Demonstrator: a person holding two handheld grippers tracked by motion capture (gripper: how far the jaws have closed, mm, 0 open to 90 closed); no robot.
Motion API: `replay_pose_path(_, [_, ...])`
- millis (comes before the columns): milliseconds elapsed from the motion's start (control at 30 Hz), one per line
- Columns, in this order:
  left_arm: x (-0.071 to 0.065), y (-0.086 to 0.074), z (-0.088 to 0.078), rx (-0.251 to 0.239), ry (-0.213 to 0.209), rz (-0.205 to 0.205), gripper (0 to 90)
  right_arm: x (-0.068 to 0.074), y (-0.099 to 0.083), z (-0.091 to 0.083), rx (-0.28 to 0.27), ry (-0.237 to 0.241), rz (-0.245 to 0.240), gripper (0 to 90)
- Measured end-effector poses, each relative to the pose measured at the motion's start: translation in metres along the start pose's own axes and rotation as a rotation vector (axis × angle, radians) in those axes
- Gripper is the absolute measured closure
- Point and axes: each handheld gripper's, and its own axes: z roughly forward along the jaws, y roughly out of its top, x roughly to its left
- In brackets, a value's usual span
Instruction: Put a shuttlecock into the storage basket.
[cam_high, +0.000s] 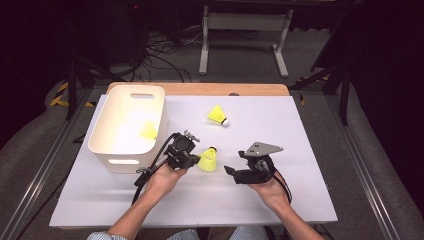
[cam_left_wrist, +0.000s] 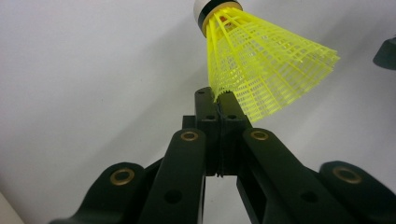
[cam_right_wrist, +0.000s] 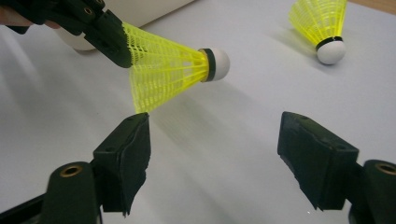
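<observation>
- While the white table (cam_high: 280, 200) fills most of the high view, its far wooden edge is partly covered and its near edge is cut by the person's forearms at the bottom of the picture.
- The white basket (cam_high: 112, 150) stands at the table's left; one yellow shuttlecock inside it (cam_high: 148, 131) is a blur against the wall, and its cork cannot be made out.
- The left gripper (cam_high: 192, 161) is clenched: in the left gripper view its jaws meet with no gap, pinching the rim of the held shuttlecock's (cam_left_wrist: 261, 70) yellow skirt; the pinched bit of rim is hidden between the pads.
- The right gripper (cam_high: 231, 172) stands released, jaws wide apart, with bare table between them in the right gripper view; its pads press on nothing.
- The held shuttlecock hangs clear of the table, just beside the basket's right corner, skirt toward the left gripper and white cork pointing away; it sits between the two grippers, and in the right gripper view the skirt's lower edge hangs just above the tip of the picture's left-hand jaw; touching or not, I cannot tell.
- A third shuttlecock (cam_high: 218, 115) lies farther back on the table, well apart from both grippers, cut off at the top in the right gripper view.
</observation>
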Motion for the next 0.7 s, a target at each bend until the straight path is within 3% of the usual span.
replay_pose_path(700, [0.004,0.002,-0.022,-0.019,-0.002,-0.016,90.0,-0.022,-0.026,-0.033,-0.104,-0.036,0.042,17.7])
